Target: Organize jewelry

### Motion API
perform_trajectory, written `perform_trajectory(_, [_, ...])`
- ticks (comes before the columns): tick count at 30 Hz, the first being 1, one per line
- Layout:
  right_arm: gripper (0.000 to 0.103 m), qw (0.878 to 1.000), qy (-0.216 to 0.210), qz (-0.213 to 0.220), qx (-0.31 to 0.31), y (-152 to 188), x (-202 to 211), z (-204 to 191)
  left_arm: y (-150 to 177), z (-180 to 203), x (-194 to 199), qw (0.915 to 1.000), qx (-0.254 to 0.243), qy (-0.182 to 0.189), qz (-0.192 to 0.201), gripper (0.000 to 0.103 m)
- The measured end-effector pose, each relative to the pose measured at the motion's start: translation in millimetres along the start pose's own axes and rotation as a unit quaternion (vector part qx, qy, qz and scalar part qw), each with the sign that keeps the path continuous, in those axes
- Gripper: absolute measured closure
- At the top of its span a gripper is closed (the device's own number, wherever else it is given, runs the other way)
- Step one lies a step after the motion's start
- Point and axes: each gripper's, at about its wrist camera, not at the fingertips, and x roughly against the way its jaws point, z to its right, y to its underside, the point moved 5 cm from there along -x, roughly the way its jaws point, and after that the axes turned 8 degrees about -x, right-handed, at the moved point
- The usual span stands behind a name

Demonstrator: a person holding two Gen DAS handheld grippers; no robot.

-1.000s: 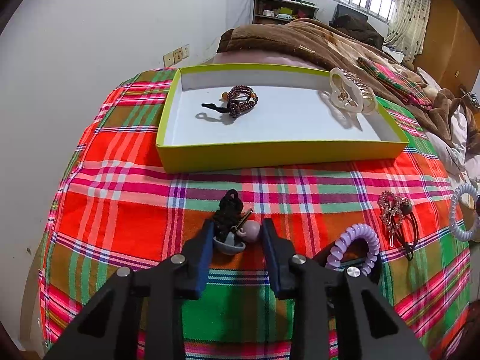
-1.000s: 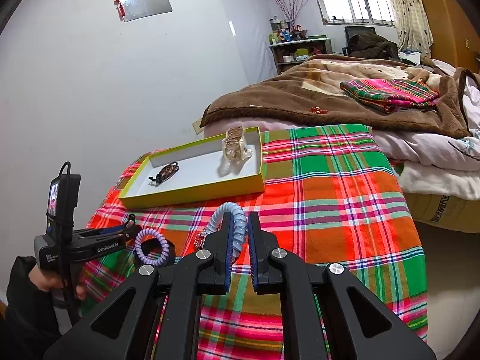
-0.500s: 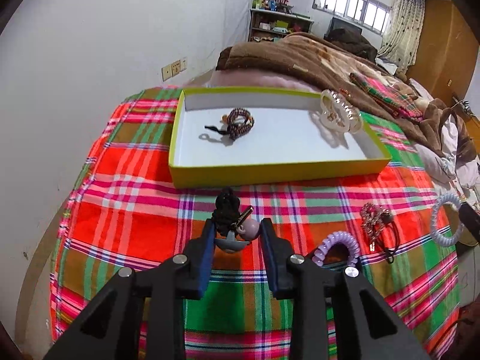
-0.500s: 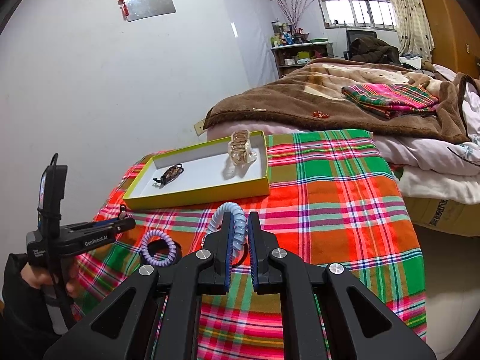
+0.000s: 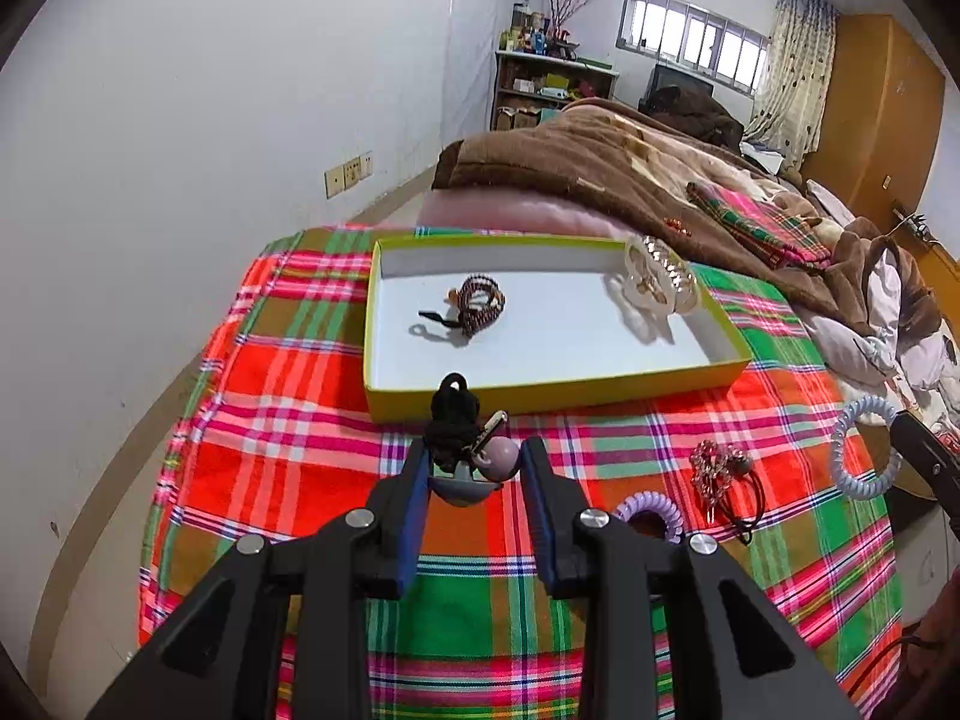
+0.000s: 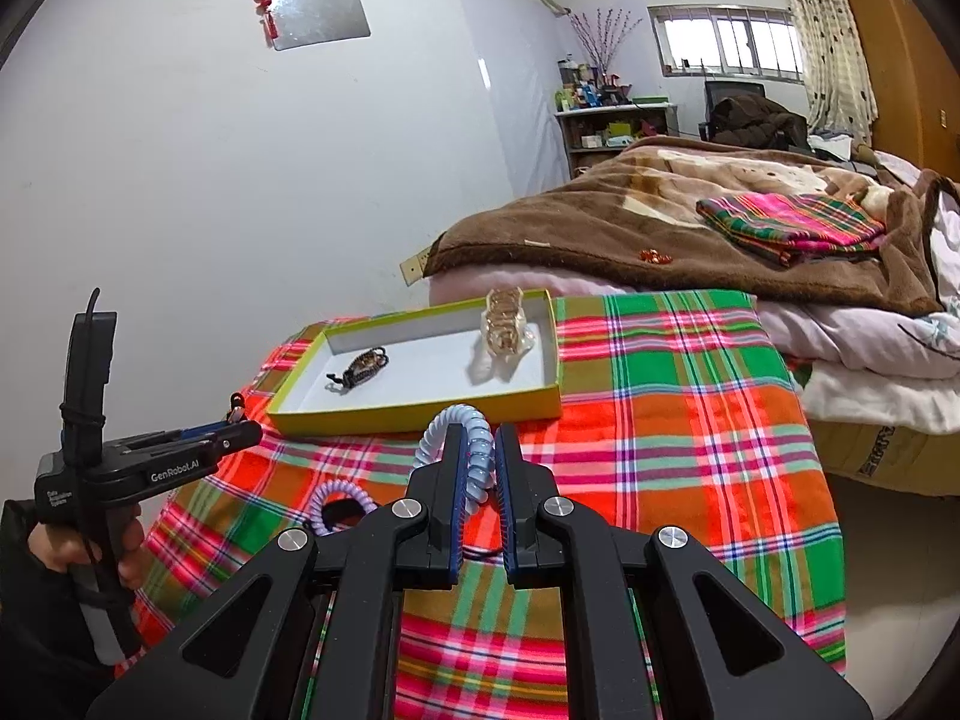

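Plaid cloth, red, green and pink, covers the work surface. Yellow-green tray with a white floor sits on it toward the far end. Inside the tray: a beaded bracelet with a black cord near the left half, and a clear hair claw leaning at the right end against the wall. Left gripper is raised above the cloth just short of the tray's near wall, its fingers closed partway onto a black hair tie with beads; the tie's black loop sticks up past the fingertips, a mauve bead and a grey half-round piece sit between the pads. Right gripper has its fingers nearly together, clamped on a pale blue coil hair tie, whose loop arches up and to the left of the fingertips; it is held above the cloth in front of the tray. On the cloth, apart from the tray: a purple coil hair tie just right of the left gripper, and beside it a rhinestone hair clip lying with a thin black elastic. Brown blanket on the bed beyond.
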Motion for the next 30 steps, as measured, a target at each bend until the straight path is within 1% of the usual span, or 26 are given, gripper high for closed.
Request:
perform_trajectory(7, [0.093,1.0,-0.01,0.007,0.014,-18,-6,-15,-16,-3,10,0.9998,-0.006,-0.004,0.019,0.072])
perform_trajectory(15, [0.093,0.999,-0.017,0.002,0.029,-43,-33,-32,-30,-12,6,0.9997,-0.01,-0.004,0.023,0.072])
perform_trajectory(21, [0.093,0.999,-0.011,-0.012,0.044,-57,-64,-40,-39,-15,-5,0.9997,-0.011,0.001,0.02,0.072])
perform_trajectory(26, [0.093,0.998,-0.007,-0.04,0.05,-68,-103,-45,-44,-15,-19,0.9999,-0.009,0.008,0.011,0.072])
perform_trajectory(30, [0.093,0.997,-0.002,-0.059,0.057,-71,-131,-46,-45,-13,-32,0.9998,-0.007,0.019,0.002,0.072])
